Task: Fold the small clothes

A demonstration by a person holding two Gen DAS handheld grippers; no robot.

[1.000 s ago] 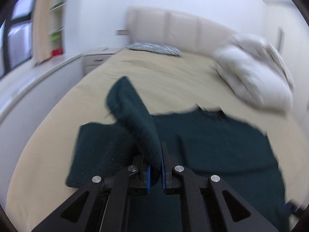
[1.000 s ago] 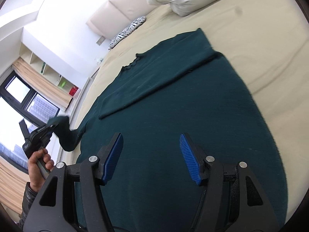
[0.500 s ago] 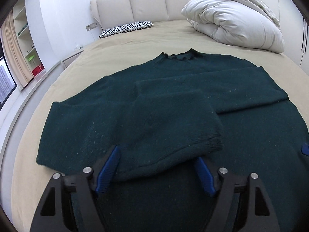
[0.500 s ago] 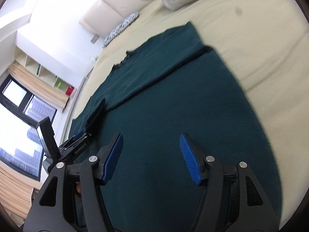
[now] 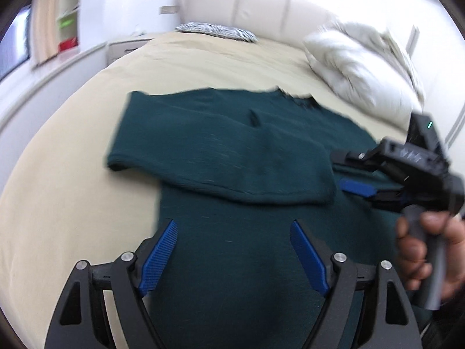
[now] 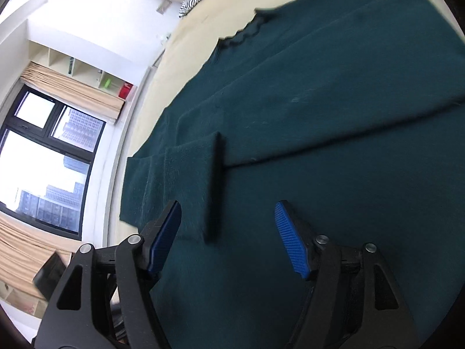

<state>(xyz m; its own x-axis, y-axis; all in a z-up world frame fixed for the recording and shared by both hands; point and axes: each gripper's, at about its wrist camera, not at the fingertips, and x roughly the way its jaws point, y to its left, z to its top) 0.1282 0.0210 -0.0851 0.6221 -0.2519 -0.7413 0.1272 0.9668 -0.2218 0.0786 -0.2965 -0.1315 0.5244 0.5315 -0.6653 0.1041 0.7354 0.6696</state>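
Note:
A dark green sweater lies flat on the beige bed, neck toward the headboard. One sleeve is folded across the chest; its cuff shows in the right wrist view. My left gripper hovers over the sweater's lower body, its jaws opening with nothing held between them. My right gripper hangs just short of the cuff over the sweater, jaws also opening and empty. In the left wrist view the right gripper sits at the sleeve's end, held by a hand.
A white duvet bundle and a zebra pillow lie near the padded headboard. A nightstand, wall shelves and a large window stand beyond the bed's left side. Bare bedsheet surrounds the sweater.
My left gripper let go of the sleeve, which now lies folded across the chest, and drew back toward the hem. My right gripper swung left to the cuff and spread wider.

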